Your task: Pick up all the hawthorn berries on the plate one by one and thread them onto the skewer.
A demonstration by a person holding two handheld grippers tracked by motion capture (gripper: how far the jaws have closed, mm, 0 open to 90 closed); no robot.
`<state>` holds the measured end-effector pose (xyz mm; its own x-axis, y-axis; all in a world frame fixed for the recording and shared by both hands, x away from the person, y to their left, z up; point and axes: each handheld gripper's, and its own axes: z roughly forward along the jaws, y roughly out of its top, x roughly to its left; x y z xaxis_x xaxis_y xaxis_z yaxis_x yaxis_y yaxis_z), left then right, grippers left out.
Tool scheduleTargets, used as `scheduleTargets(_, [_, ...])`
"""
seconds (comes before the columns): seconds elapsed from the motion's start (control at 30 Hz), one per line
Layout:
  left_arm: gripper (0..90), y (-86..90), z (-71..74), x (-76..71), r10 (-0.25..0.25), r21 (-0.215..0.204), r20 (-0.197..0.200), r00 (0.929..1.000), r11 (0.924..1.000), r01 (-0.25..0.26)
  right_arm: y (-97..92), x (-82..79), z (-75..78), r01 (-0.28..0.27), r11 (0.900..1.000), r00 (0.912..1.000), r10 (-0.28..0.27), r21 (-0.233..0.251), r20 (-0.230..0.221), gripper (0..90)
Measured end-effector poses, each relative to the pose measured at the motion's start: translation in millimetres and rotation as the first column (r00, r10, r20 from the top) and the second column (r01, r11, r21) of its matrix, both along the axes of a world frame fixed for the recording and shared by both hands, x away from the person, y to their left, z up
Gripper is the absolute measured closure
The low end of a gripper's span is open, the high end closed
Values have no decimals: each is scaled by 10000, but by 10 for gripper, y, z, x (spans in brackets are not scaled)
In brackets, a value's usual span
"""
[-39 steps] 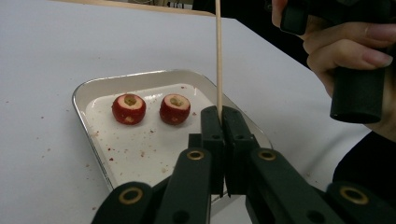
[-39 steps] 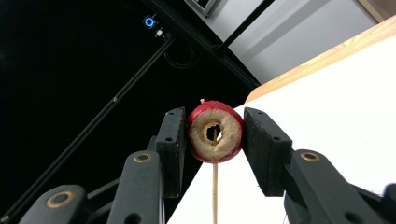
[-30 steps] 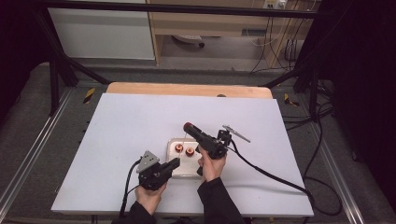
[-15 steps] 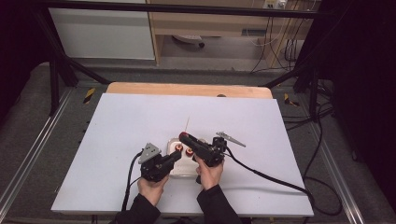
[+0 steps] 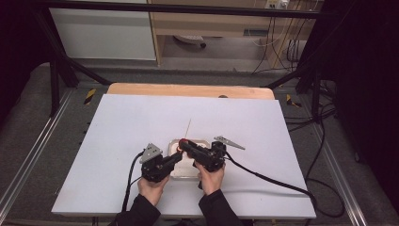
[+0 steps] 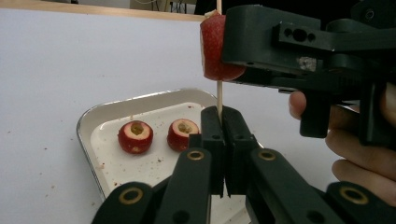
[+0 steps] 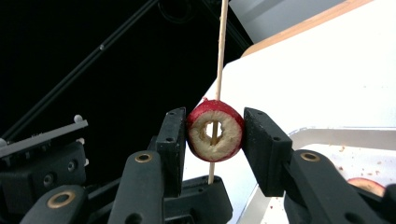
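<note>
A: Leftmost, left gripper [image 6: 219, 122]: jaws pinched tight on the lower end of the skewer [image 6: 219, 95], stick upright; tray [image 6: 88, 122] just beyond those jaws, two cored red fruits [image 6: 135, 136] lying in it, side by side, apart from each other.

B: And further right?

A: Right gripper [image 7: 212, 137]: jaws part-way apart, clamped on a third cored fruit [image 7: 215, 130], held directly above the left jaws; skewer already running through the hollow core, tip well above the fruit.

B: Step in hand, then?

A: Threading, by the look of it; fruit on the stick but still high.

B: Next move?

A: Probably sliding the fruit down toward the left jaws; stick kept vertical, squeeze kept gentle; then letting go and reaching for one in the tray.
</note>
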<state>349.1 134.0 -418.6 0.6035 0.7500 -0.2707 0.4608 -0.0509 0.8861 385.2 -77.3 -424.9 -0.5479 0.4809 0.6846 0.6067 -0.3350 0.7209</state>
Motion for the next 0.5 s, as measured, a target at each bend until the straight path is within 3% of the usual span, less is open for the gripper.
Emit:
scheduleTargets(0.2, [884,19,-18,-2,-130,0,-11,9999,9999,130,-4,-3,-3,-204,9995,9998,203,-246,-37,597])
scheduleTargets(0.33, [883,86,-15,-19,-277,-36,-64,9996,9996,277,-68,-16,81,-224,9973,9989,252,-692,402,498])
scheduleTargets(0.47, [882,223,-28,-49,-345,274,11,9994,9990,344,-190,-8,185,-381,9871,9965,490,-1558,672,377])
scheduleTargets(0.5, [882,259,-33,-57,-364,307,-24,9993,9989,364,-190,-8,185,-381,9871,9965,490,-1558,672,377])
